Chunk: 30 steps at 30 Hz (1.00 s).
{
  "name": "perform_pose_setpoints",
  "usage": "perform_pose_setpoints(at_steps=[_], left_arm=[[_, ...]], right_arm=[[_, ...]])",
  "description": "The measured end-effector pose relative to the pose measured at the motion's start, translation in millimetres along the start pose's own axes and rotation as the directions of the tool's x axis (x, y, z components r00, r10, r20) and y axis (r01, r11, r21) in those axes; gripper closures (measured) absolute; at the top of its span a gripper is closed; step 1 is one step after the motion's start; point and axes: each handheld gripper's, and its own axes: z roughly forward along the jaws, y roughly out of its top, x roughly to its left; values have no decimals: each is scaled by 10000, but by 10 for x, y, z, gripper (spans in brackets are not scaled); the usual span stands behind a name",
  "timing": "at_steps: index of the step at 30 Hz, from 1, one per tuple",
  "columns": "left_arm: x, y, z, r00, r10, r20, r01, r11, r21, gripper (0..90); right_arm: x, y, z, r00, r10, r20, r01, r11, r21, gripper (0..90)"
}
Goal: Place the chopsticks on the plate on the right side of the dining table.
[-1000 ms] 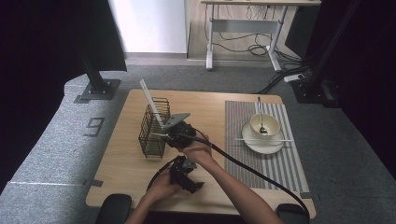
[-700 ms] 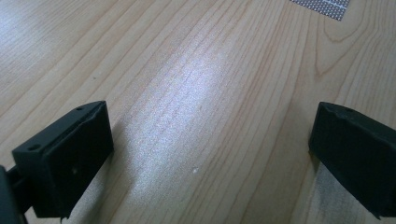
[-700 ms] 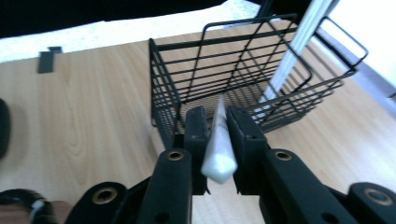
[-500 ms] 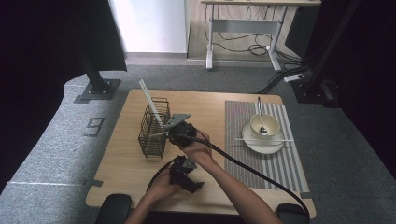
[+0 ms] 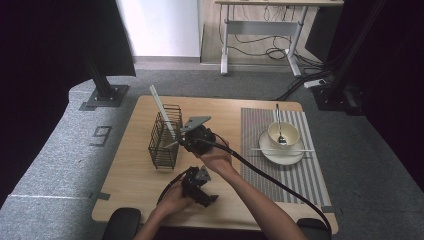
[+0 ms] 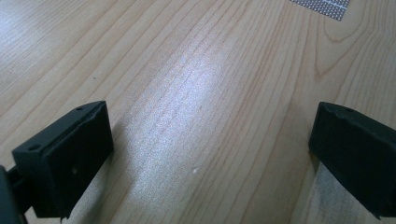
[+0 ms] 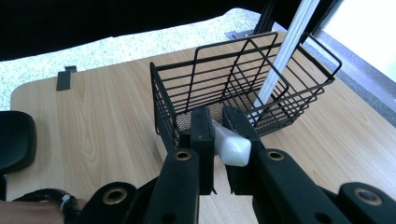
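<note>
Standing tilted in the wire basket [image 5: 162, 137]: one white chopstick [image 5: 161, 109].

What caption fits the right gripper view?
Right gripper clamps a white chopstick beside a black wire basket holding another.

Wood, wire and matt black

The table [image 6: 196, 93] is showing pale, smooth wood grain; the basket [image 7: 243, 88] is looking like black wire; the white stick [image 7: 231, 147], at its 6 o'clock, is perhaps plastic.
</note>
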Motion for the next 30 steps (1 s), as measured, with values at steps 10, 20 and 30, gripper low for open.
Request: perform_pose_setpoints(at_steps=[10,20,30], left_arm=[[1,0,0,10000,6,-3,-6,10000,-7,0],[1,0,0,10000,10,4,-10,10000,-6,0],[2,0,0,10000,16,3,-16,10000,1,0]], right_arm=[[-57,74,-252,9998,109,-158,-112,9997,-222,821],[-137,123,-468,9981,475,-386,-491,9979,-427,822],[-223,177,-744,9962,709,-514,-742,9951,-661,822]])
